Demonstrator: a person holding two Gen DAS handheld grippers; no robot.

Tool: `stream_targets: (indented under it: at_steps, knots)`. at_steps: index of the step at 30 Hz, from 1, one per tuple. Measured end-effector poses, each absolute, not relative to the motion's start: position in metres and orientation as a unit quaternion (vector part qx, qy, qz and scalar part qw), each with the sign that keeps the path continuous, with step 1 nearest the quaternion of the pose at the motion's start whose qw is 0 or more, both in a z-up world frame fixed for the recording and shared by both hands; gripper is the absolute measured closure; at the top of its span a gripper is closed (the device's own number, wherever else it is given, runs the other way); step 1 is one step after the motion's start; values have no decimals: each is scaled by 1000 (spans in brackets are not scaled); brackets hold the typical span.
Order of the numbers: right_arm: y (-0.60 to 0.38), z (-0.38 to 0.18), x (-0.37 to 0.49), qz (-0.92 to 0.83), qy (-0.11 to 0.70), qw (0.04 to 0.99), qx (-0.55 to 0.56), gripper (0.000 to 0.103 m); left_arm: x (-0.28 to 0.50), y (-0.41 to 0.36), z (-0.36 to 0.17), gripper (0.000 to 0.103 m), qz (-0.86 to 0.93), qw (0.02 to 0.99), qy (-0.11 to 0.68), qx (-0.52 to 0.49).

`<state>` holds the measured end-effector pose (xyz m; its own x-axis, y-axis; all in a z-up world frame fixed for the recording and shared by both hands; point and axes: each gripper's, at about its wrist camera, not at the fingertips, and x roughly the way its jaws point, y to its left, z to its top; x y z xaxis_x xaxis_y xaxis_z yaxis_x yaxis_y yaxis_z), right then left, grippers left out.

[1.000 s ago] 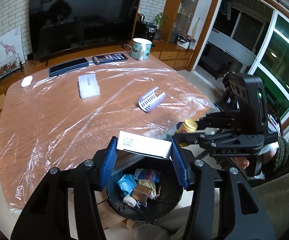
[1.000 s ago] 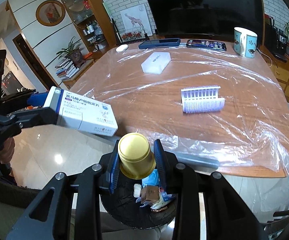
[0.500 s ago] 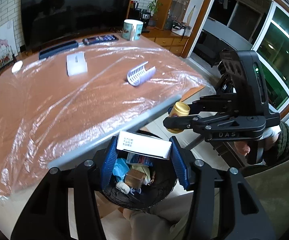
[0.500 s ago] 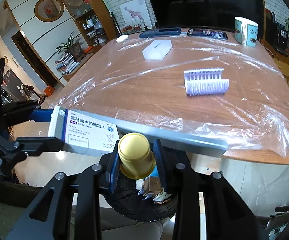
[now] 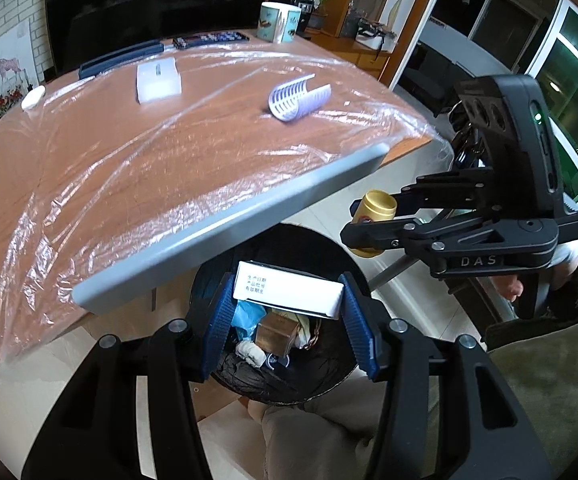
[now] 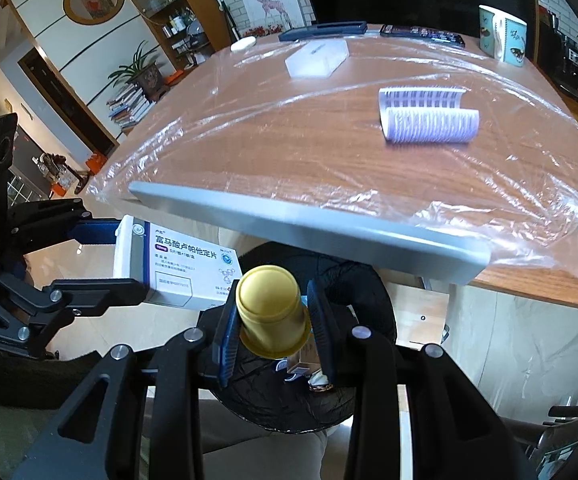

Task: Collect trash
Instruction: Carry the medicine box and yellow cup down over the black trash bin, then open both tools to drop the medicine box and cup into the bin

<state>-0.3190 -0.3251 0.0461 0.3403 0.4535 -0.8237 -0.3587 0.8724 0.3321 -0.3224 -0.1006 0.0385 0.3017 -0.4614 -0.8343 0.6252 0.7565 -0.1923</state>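
Note:
My left gripper (image 5: 287,308) is shut on a white medicine box (image 5: 289,289) and holds it over the black trash bin (image 5: 329,376), which sits below the table edge with several scraps inside. In the right wrist view the same white medicine box (image 6: 181,270) shows at the left, clamped by the left gripper (image 6: 129,256). My right gripper (image 6: 273,320) is shut on a small gold cup (image 6: 271,312), upside down, above the black trash bin (image 6: 369,292). From the left wrist view the gold cup (image 5: 375,210) hangs right of the bin in the right gripper (image 5: 355,220).
The plastic-covered wooden table (image 5: 129,152) holds a lilac ribbed plastic piece (image 5: 299,96), a white box (image 5: 157,80), a mug (image 5: 279,22), a phone (image 6: 421,34) and a dark case (image 6: 321,29). A grey strip (image 6: 309,232) lines the near table edge. A person's hand (image 5: 509,286) grips the right tool.
Both grippers have sunk from table height to below the table edge, closer over the bin, still holding the box and the cup.

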Motion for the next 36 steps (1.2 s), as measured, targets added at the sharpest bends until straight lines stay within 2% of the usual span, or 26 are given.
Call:
stream_targets:
  at_steps: [33,34,35,36]
  knots:
    - [-303,-25,-306,231,574,785,17,69,-302,-112,-43,50,-314,768,544,123]
    - [-304,-23,-306,229,572,787,14,67,-302,-113,-44,49,-315,767,545,122]
    - [-304,-21,-308,220,570,792,7,50,-301,-114,-44,49,-312,768,546,122]
    - [-306,-19,-308,214,568,795,4,39,-301,-112,-42,47,-310,768,548,118]
